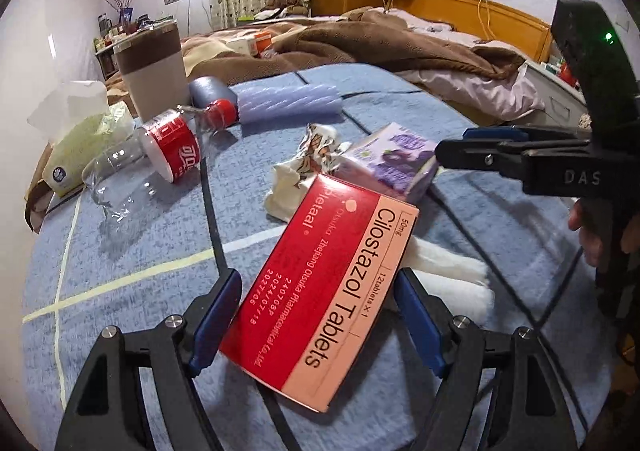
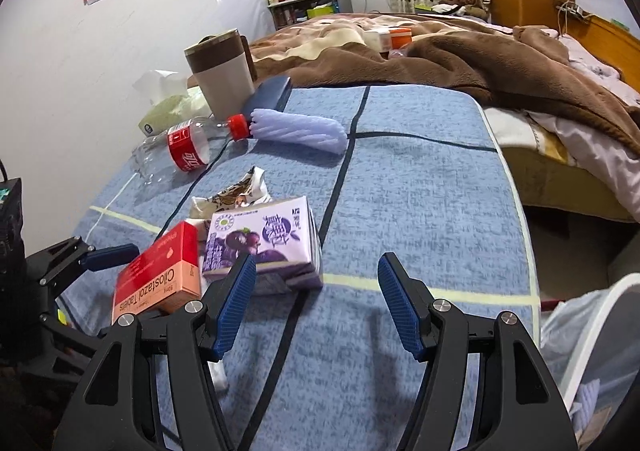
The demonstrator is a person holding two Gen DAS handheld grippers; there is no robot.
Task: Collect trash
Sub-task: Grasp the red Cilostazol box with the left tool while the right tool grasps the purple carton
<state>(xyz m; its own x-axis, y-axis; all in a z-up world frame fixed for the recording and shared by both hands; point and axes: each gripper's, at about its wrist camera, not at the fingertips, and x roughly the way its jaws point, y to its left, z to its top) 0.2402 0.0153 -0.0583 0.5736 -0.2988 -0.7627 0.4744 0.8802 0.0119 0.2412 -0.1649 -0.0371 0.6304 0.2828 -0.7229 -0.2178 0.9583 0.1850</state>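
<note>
A red and pink tablet box (image 1: 324, 291) lies on a white tissue (image 1: 452, 279) on the blue cloth. My left gripper (image 1: 318, 317) stands open astride it, its pads close to both long sides. A purple drink carton (image 2: 260, 239) and a crumpled wrapper (image 2: 236, 195) lie just beyond the box (image 2: 160, 275). My right gripper (image 2: 318, 303) is open and empty, with the carton ahead by its left pad. In the left wrist view the right gripper (image 1: 452, 145) reaches in from the right, beside the carton (image 1: 396, 159). An empty cola bottle (image 1: 160, 155) lies on its side at far left.
A lilac ribbed roll (image 2: 300, 129), a brown-banded tumbler (image 2: 224, 71), a dark blue case (image 1: 212, 91) and a tissue pack (image 1: 84, 135) stand along the far left. A white mesh bin (image 2: 592, 331) is at lower right. A bed with a brown blanket (image 2: 460, 51) lies behind.
</note>
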